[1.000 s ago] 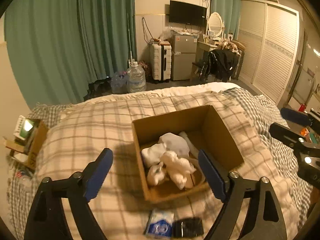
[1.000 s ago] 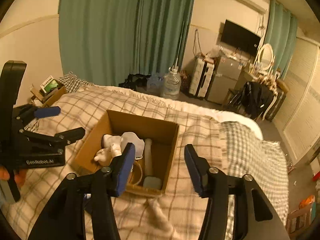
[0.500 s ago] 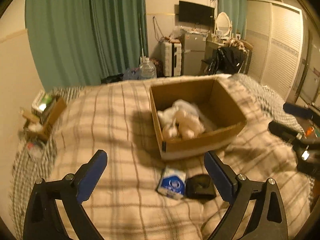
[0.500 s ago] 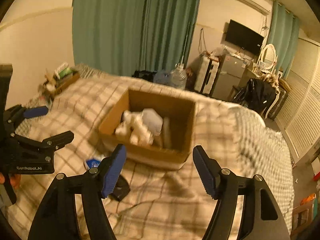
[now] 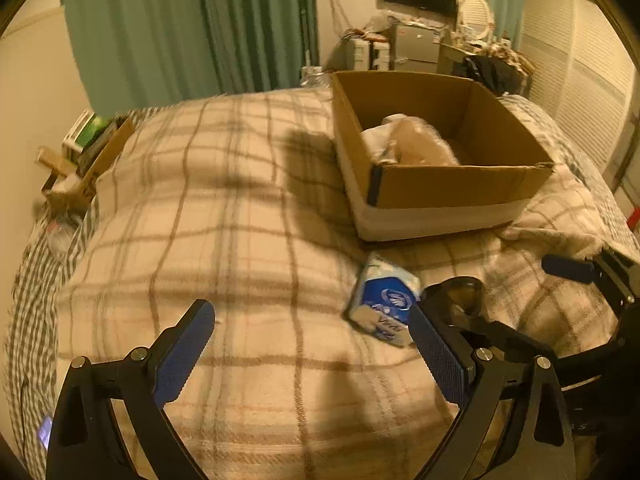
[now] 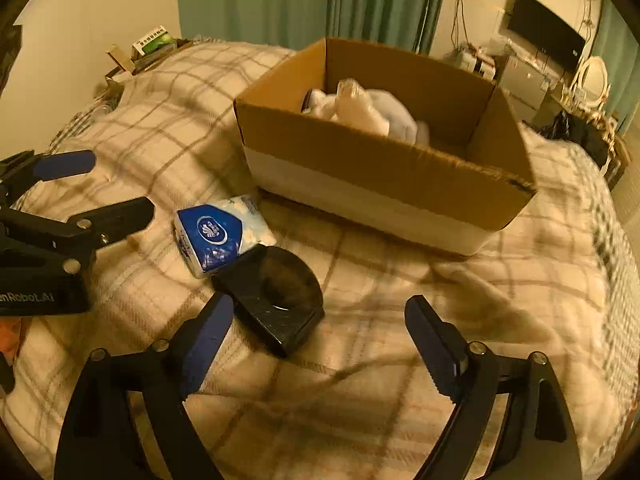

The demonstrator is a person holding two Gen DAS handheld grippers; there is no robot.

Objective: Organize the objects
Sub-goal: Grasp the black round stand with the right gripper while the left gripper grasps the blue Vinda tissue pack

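Your bed (image 5: 240,208) carries everything under its plaid blanket; the cardboard box (image 6: 384,184) sits open-topped, white bundles already inside, likely the collecting place; just in front lie the blue tissue pack (image 6: 218,234) and black holder (image 6: 280,296), touching, not yet boxed; your right claw (image 6: 316,348) gapes empty beside the holder; your left claw (image 5: 312,352) gapes empty too, beside the pack.

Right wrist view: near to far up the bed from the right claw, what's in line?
Right claw, open → black holder → blue tissue pack → cardboard box with white bundles inside → green curtain behind the bed.
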